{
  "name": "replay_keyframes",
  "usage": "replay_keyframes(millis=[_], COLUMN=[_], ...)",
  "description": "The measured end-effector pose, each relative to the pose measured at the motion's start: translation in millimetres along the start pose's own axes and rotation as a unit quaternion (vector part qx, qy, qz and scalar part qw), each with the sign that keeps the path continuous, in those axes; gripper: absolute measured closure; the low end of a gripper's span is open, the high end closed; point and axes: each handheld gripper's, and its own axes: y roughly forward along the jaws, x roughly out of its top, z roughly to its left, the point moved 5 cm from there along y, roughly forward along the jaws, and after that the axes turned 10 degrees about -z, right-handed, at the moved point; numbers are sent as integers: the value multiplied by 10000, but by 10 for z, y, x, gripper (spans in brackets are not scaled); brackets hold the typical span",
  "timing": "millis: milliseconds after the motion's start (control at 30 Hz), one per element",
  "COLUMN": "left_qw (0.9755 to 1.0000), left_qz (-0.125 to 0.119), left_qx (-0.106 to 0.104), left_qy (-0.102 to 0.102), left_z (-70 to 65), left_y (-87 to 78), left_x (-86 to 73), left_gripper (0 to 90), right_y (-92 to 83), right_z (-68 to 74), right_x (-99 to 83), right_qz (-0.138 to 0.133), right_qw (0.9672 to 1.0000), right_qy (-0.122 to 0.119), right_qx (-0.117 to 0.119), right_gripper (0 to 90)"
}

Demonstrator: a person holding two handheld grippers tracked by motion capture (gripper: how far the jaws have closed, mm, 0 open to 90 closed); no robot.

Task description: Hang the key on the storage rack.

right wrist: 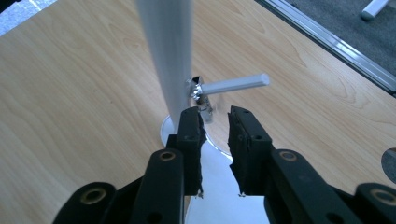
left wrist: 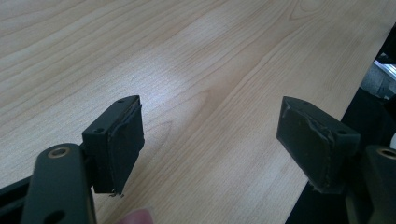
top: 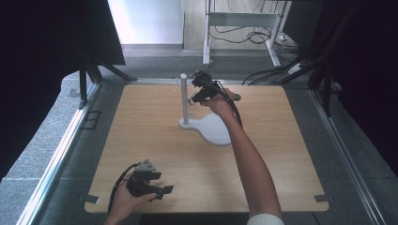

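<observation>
right tongs (right wrist: 215, 122) slightly apart by pole (right wrist: 167, 56) | left tongs (left wrist: 210, 135) wide over table edge (left wrist: 327, 126)

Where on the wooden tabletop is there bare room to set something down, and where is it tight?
The light wooden tabletop is bare along its whole left half, between the white stand with its upright post and the left gripper, and along the right edge too. It is tight at the post, where the right gripper sits close beside the small white peg.
</observation>
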Motion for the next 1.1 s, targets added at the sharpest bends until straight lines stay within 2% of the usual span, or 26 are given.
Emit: replay_keyframes(millis=[167, 300, 400, 533, 567, 600, 633, 667, 933, 967, 1000, 1033, 1100], left_qw=[10000, 10000, 10000, 9999, 9999, 9999, 9999, 9999, 9998, 9998, 9998, 9998, 9997], left_qz=[3, 11, 18, 2, 2, -3, 7, 23, 72, 72, 94, 94, 112], left_qx=[25, 58, 78, 124, 124, 132, 146, 162, 200, 200, 198, 198, 191], left_qy=[-5, -5, -8, -17, -17, -30, -32, -25, 36, 36, 43, 43, 40], left_z=[5, 25, 30, 39, 39, 40, 42, 43, 30, 30, 27, 27, 24], left_y=[1, -8, -16, -27, -27, -25, -21, -14, 7, 7, 14, 14, 22], left_x=[-2, -5, -4, -1, -1, -1, -2, -4, -8, -8, -12, -12, -16], left_gripper=[235, 235, 235, 235, 235, 234, 234, 234, 233, 232, 233, 232, 231], right_y=[-97, -245, -314, -490, -490, -555, -555, -609, -799, -799, -852, -852, -901], right_z=[56, 103, 106, 91, 91, 102, 102, 115, 226, 226, 257, 257, 286], right_x=[-81, -254, -345, -618, -618, -744, -744, -875, -1438, -1438, -1587, -1587, -1738], right_qz=[-97, -250, -322, -437, -437, -501, -501, -544, -735, -735, -778, -778, -815], right_qw=[9999, 9996, 9994, 9989, 9989, 9985, 9985, 9983, 9966, 9966, 9963, 9963, 9959], right_qy=[-74, -50, -46, 57, 57, 103, 103, 125, 152, 152, 155, 155, 141], right_qx=[74, 121, 150, 140, 140, 171, 171, 194, 336, 336, 334, 334, 355], right_gripper=[646, 584, 571, 538, 538, 530, 530, 527, 513, 513, 507, 507, 500])
